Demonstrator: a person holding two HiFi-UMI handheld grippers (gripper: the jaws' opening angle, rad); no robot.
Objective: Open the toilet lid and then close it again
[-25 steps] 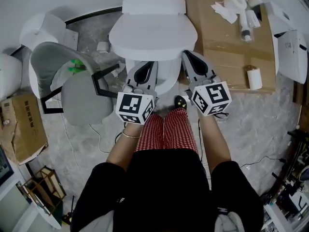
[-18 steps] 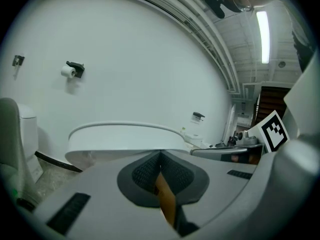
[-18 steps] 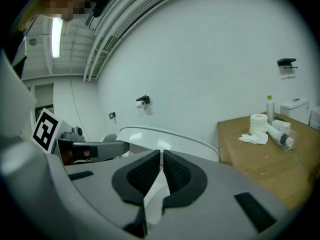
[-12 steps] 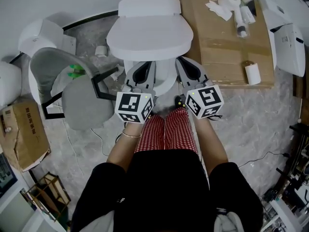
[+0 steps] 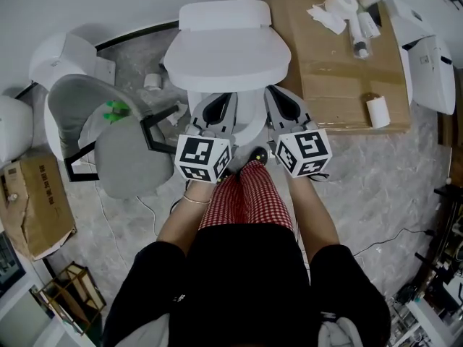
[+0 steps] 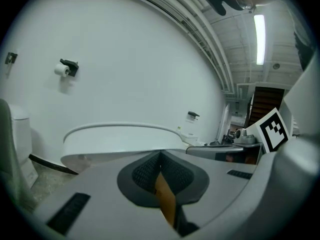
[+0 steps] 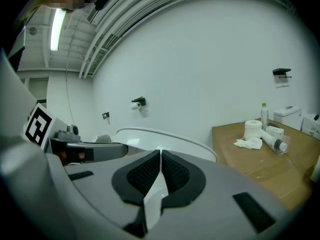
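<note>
Setting: grey mottled floor [image 5: 405, 186] below a white wall [image 6: 125, 59], seen from above, with the white oval plastic toilet lid [image 5: 226, 56] at 12 o'clock, lying flat and shut on the bowl. A grey padded chair [image 5: 126, 154] stands at 9 o'clock. A brown cardboard sheet [image 5: 340, 63] carrying a white paper roll [image 5: 377, 111] lies at 2 o'clock. The left gripper [image 5: 223, 98] and the right gripper [image 5: 276, 92] hover side by side just beyond the lid's front edge at 6 o'clock, neither touching it. In each gripper view the 2 dark ribbed pads meet at their tips with nothing held between them. Over the last 1 s the right gripper has drifted slightly toward the left gripper, while the lid has stayed down and the jaws have stayed together. Judgement: with the lid flat and both grippers idle at its front, either the lift has not begun or the close is complete; these views cannot settle which. A lift would call for a tip slid under the front rim.
</note>
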